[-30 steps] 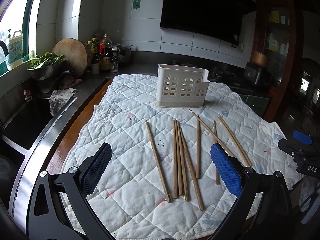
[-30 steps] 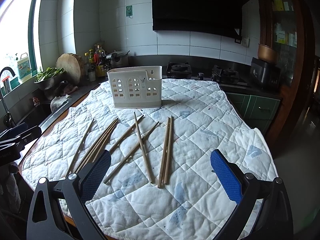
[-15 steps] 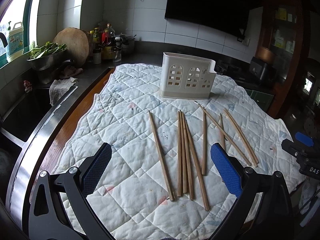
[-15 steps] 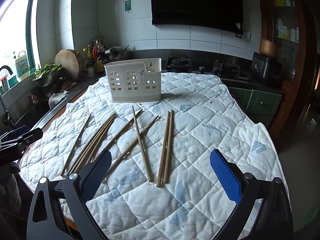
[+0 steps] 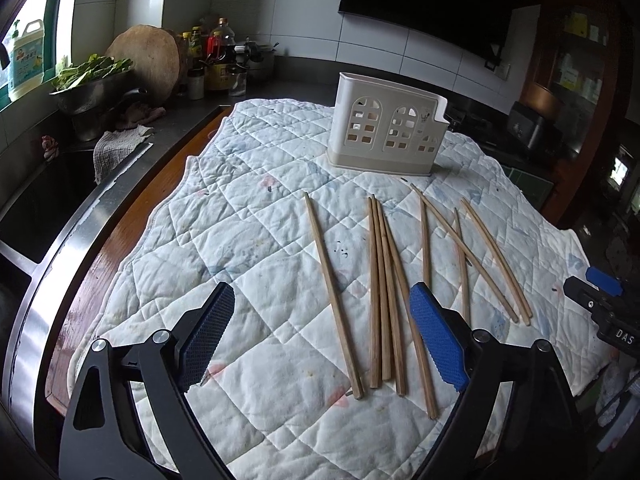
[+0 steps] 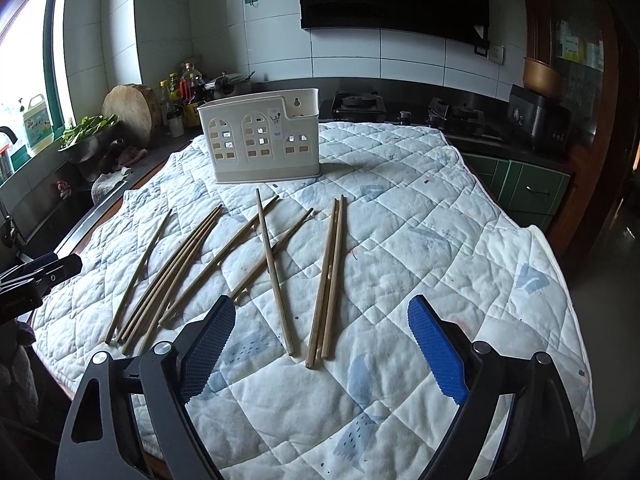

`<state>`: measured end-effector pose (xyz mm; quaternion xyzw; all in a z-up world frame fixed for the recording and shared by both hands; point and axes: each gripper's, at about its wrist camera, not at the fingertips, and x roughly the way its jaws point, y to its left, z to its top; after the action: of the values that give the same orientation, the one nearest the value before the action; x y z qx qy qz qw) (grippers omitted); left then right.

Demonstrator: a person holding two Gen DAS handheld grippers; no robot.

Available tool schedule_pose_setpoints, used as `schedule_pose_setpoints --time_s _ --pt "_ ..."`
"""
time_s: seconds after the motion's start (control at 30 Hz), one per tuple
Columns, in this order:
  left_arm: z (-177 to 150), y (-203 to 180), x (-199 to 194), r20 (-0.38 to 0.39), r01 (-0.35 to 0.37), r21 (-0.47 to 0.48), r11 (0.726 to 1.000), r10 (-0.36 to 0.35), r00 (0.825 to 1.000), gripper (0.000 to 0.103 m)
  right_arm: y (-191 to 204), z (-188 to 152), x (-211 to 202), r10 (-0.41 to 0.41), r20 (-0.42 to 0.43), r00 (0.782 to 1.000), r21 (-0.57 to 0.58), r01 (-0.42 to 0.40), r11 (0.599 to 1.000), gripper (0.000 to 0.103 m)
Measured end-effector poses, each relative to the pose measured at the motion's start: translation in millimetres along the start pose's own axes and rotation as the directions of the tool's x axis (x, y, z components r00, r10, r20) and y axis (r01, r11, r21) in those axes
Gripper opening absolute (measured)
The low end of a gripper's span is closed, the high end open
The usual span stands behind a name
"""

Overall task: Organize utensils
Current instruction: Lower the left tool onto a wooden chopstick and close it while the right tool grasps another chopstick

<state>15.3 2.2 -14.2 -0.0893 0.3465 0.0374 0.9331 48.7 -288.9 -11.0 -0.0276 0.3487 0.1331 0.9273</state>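
The left gripper (image 5: pixel 322 334) hovers over the near edge of a quilted cloth (image 5: pixel 248 240) with its blue-padded fingers (image 5: pixel 436 344) spread wide and nothing between them; the tips frame the near ends of a single wooden chopstick (image 5: pixel 334 298) and a tight bunch of four chopsticks (image 5: pixel 384 300) lying just to its right, the right-hand pad overlapping the bunch in the left wrist view without clearly touching it. The right gripper (image 6: pixel 320 338) is likewise spread wide and empty, its fingers (image 6: pixel 210 336) poised above the cloth on either side of a pair of chopsticks (image 6: pixel 330 276) lying side by side and one longer chopstick (image 6: pixel 274 272) that crosses over another. Further left in the right wrist view lie the bunch and the lone stick, and the black tip of the other gripper shows at the frame's left edge (the left wrist view shows its counterpart at the right edge). All the chopsticks lie flat on the cloth with their far ends pointing roughly toward a cream utensil holder (image 6: pixel 260 140), which stands upright near the far side of the cloth, pierced with arched window cutouts; whether anything is inside it cannot be told. The cloth covers a counter (image 5: pixel 120 248) with a wooden edge. Beyond it on the left are a sink (image 5: pixel 36 216), a metal bowl of greens (image 5: pixel 92 80), a round wooden board (image 5: pixel 146 64) and bottles (image 5: pixel 212 56) against a white tiled wall, and a stove (image 6: pixel 360 104) sits behind the holder.
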Motion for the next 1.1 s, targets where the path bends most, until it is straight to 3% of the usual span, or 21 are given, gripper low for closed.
schedule_pose_setpoints --time_s 0.3,0.57,0.73,1.1 --pt "-16 -4 23 -0.089 0.034 0.026 0.999 -0.031 0.996 0.064 -4 -6 20 0.024 -0.052 0.998 0.02 -0.023 1.0 0.066" --pt "-25 -11 45 -0.158 0.056 0.007 0.998 -0.054 0.986 0.036 -8 -9 34 0.045 -0.084 0.995 0.04 -0.042 0.998 0.054" --pt "-26 -9 54 -0.183 0.057 -0.01 0.998 -0.058 0.981 0.024 -10 -9 40 0.059 -0.097 0.994 0.053 -0.054 0.997 0.047" --pt "-28 -8 68 -0.218 0.02 -0.009 1.0 -0.021 0.976 0.015 -17 -13 55 0.081 -0.13 0.988 0.078 -0.072 0.994 0.026"
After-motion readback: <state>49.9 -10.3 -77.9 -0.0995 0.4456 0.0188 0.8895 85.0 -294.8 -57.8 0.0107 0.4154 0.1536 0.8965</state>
